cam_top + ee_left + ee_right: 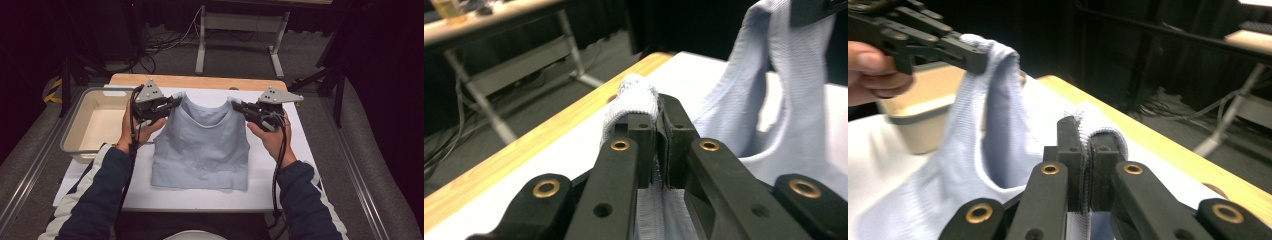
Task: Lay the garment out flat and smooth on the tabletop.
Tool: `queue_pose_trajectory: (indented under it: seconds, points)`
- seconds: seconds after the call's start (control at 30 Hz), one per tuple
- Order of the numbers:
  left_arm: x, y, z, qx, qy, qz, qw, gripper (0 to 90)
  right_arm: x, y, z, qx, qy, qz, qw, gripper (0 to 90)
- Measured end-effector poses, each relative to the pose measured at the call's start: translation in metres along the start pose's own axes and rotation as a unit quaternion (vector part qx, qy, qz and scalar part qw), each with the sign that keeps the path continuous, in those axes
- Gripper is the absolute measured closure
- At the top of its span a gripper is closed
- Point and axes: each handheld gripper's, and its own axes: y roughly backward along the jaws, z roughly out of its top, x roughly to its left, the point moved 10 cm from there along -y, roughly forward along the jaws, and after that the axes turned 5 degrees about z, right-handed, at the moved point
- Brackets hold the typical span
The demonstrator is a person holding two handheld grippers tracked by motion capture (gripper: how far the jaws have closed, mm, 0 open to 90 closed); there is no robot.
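White cloth covered the surface (280, 187); your left tool (172, 103) and right tool (239, 107) each clenched a strap of the blue top (202, 150), spread flat. Folding probably came next.

Dim surroundings, perhaps slightly blurred.

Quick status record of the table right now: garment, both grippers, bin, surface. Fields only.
garment: light blue tank top, front up, hem toward the person, lower part lying on the sheet
left gripper: shut on the top's left shoulder strap, strap pinched between the jaws
right gripper: shut on the top's right shoulder strap
straps: raised off the sheet at both shoulders
bin: beige tub left of the top, nothing seen in it
surface: white sheet over a wooden table
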Motion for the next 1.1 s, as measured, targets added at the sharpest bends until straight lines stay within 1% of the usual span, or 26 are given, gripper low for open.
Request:
queue_pose_trajectory:
  seconds: [0.03,0.07,0.1,0.17,0.2,0.27,0.3,0.37,0.4,0.47,0.5,0.53,0.57,0.67,0.7,0.73,0.77,0.83,0.87,0.9,0.93,0.97,1.0,1.03,1.07,1.1]
  points:
    - [0.003,-0.006,-0.002,0.004,0.005,0.002,1.0000,85.7,-0.004,-0.004,-0.001,0.001,-0.003,-0.001,1.0000,87.4]
    - [0.006,-0.013,-0.005,0.011,0.002,0.012,0.9999,85.6,-0.010,-0.008,-0.003,0.006,-0.004,-0.006,1.0000,87.4]
    - [0.009,-0.019,-0.007,0.017,0.007,0.017,0.9997,85.6,-0.017,-0.014,-0.005,0.012,-0.010,-0.012,0.9998,87.4]
    - [0.015,-0.028,-0.012,0.030,0.004,0.032,0.9990,85.6,-0.027,-0.024,-0.010,0.023,-0.014,-0.017,0.9995,87.5]
    - [0.018,-0.033,-0.013,0.032,0.009,0.038,0.9987,85.6,-0.030,-0.028,-0.011,0.027,-0.014,-0.022,0.9993,87.5]
    - [0.025,-0.042,-0.017,0.045,0.009,0.053,0.9975,85.6,-0.038,-0.038,-0.014,0.030,-0.025,-0.023,0.9990,87.4]
    - [0.027,-0.046,-0.018,0.048,0.011,0.056,0.9972,85.6,-0.043,-0.042,-0.016,0.034,-0.022,-0.029,0.9988,87.4]
    - [0.032,-0.053,-0.021,0.060,0.006,0.070,0.9957,85.6,-0.050,-0.050,-0.019,0.036,-0.031,-0.032,0.9983,87.4]
    - [0.033,-0.056,-0.022,0.063,0.012,0.071,0.9954,85.5,-0.053,-0.053,-0.020,0.040,-0.032,-0.039,0.9980,87.4]
    - [0.042,-0.064,-0.024,0.070,0.021,0.084,0.9938,85.3,-0.059,-0.060,-0.022,0.043,-0.035,-0.047,0.9974,87.4]
    - [0.042,-0.064,-0.024,0.070,0.021,0.084,0.9938,85.3,-0.063,-0.065,-0.024,0.049,-0.029,-0.056,0.9968,87.4]
    - [0.046,-0.070,-0.027,0.075,0.026,0.086,0.9932,85.3,-0.065,-0.069,-0.025,0.050,-0.031,-0.058,0.9966,87.4]
    - [0.048,-0.073,-0.029,0.077,0.025,0.089,0.9927,85.3,-0.067,-0.072,-0.027,0.050,-0.034,-0.059,0.9964,87.4]
    - [0.051,-0.083,-0.037,0.090,0.028,0.095,0.9909,85.3,-0.073,-0.080,-0.032,0.062,-0.027,-0.068,0.9954,87.4]
    - [0.051,-0.083,-0.037,0.090,0.028,0.095,0.9909,85.3,-0.076,-0.083,-0.035,0.064,-0.031,-0.068,0.9951,87.4]
    - [0.053,-0.091,-0.042,0.096,0.029,0.102,0.9898,85.2,-0.079,-0.086,-0.038,0.067,-0.032,-0.072,0.9947,87.4]
    - [0.053,-0.091,-0.042,0.096,0.029,0.102,0.9898,85.1,-0.079,-0.086,-0.038,0.067,-0.032,-0.072,0.9947,87.4]
    - [0.056,-0.097,-0.046,0.100,0.032,0.105,0.9889,84.8,-0.085,-0.090,-0.044,0.067,-0.043,-0.072,0.9942,87.3]
    - [0.058,-0.102,-0.049,0.105,0.033,0.112,0.9875,83.7,-0.089,-0.093,-0.048,0.064,-0.053,-0.070,0.9941,87.3]
    - [0.058,-0.102,-0.049,0.105,0.033,0.112,0.9875,83.2,-0.089,-0.093,-0.048,0.064,-0.053,-0.070,0.9941,87.3]
    - [0.061,-0.108,-0.054,0.118,0.031,0.121,0.9852,81.8,-0.094,-0.096,-0.052,0.068,-0.055,-0.074,0.9934,87.3]
    - [0.061,-0.108,-0.054,0.118,0.031,0.121,0.9852,80.8,-0.097,-0.097,-0.054,0.071,-0.055,-0.077,0.9930,87.2]
    - [0.065,-0.112,-0.059,0.129,0.028,0.129,0.9828,79.5,-0.098,-0.098,-0.055,0.071,-0.056,-0.078,0.9929,86.9]
    - [0.065,-0.112,-0.059,0.129,0.028,0.129,0.9828,78.9,-0.098,-0.098,-0.055,0.071,-0.056,-0.078,0.9929,86.9]
    - [0.066,-0.115,-0.061,0.132,0.030,0.133,0.9818,78.9,-0.100,-0.099,-0.057,0.071,-0.057,-0.079,0.9927,86.4]
    - [0.068,-0.118,-0.065,0.141,0.027,0.139,0.9797,76.8,-0.104,-0.102,-0.061,0.080,-0.053,-0.087,0.9916,81.4]
